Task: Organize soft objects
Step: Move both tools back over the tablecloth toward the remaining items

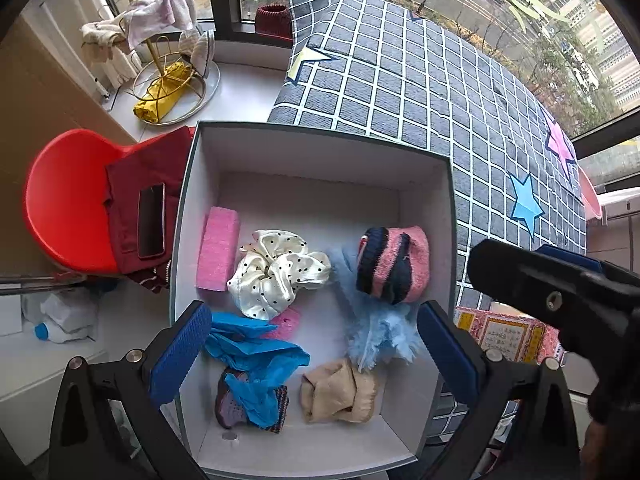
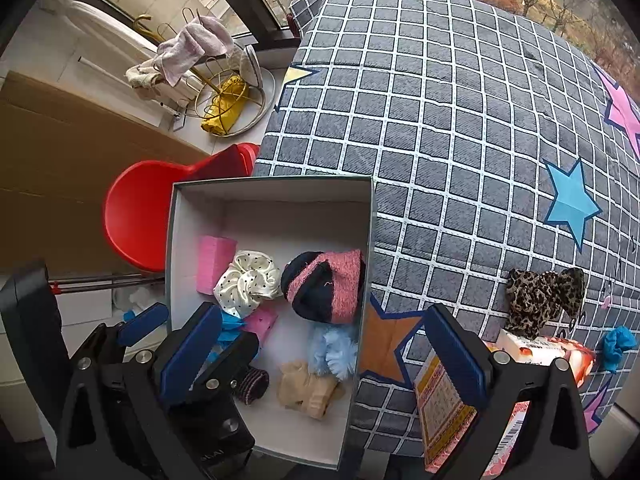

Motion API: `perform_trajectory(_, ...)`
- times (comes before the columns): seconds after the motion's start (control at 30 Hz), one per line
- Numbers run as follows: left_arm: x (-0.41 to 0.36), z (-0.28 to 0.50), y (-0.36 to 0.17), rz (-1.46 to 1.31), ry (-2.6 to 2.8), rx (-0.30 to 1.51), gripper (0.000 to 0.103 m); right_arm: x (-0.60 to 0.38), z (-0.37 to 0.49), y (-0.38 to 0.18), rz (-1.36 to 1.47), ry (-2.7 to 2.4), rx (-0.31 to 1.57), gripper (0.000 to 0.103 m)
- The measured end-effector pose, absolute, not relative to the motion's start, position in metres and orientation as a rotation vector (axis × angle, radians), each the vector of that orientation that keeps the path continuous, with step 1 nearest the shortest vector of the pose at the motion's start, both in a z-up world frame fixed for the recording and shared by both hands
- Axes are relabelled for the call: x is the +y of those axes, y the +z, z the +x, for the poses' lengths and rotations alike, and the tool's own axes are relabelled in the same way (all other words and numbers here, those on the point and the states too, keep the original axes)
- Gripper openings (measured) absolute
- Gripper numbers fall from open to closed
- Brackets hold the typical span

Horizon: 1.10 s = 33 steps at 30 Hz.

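Observation:
A white open box point(image 1: 320, 152) point(image 2: 272, 192) holds soft things: a pink sponge point(image 1: 218, 248), a white dotted scrunchie point(image 1: 276, 276), a pink and navy sock roll point(image 1: 394, 266), a light blue fluffy piece point(image 1: 380, 332), a crumpled blue glove point(image 1: 256, 356), a beige cloth point(image 1: 340, 396). My left gripper point(image 1: 314, 356) is open and empty above the box. My right gripper point(image 2: 324, 356) is open and empty over the box's right edge. On the bed lie a leopard scrunchie point(image 2: 544, 296) and a blue glove point(image 2: 618, 344).
A grey checked bedspread point(image 2: 460, 120) with stars lies right of the box. A red chair point(image 1: 68, 204) with a red cloth and a phone point(image 1: 151, 220) stands left. Printed packets point(image 2: 444, 404) lie near the bed's front edge. A gold rack with towels point(image 1: 160, 40) stands at the window.

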State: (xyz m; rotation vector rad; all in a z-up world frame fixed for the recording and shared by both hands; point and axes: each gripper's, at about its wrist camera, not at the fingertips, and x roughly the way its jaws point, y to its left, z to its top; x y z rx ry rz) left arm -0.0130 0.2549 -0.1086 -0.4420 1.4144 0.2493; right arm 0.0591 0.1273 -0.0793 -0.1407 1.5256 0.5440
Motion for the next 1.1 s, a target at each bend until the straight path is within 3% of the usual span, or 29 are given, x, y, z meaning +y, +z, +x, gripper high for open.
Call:
perform_trajectory(0.7,0.233,-0.013,-0.091,-0.425,0.224,1.435,0.103,0.095,0.056,-0.062,-0.025,0.53,1.517,0.102)
perform_trajectory(1.1,0.141,0.04,-0.065,-0.241,0.023,1.447,0.102,-0.003,0.065,-0.036,0.175,0.452,1.536,0.102)
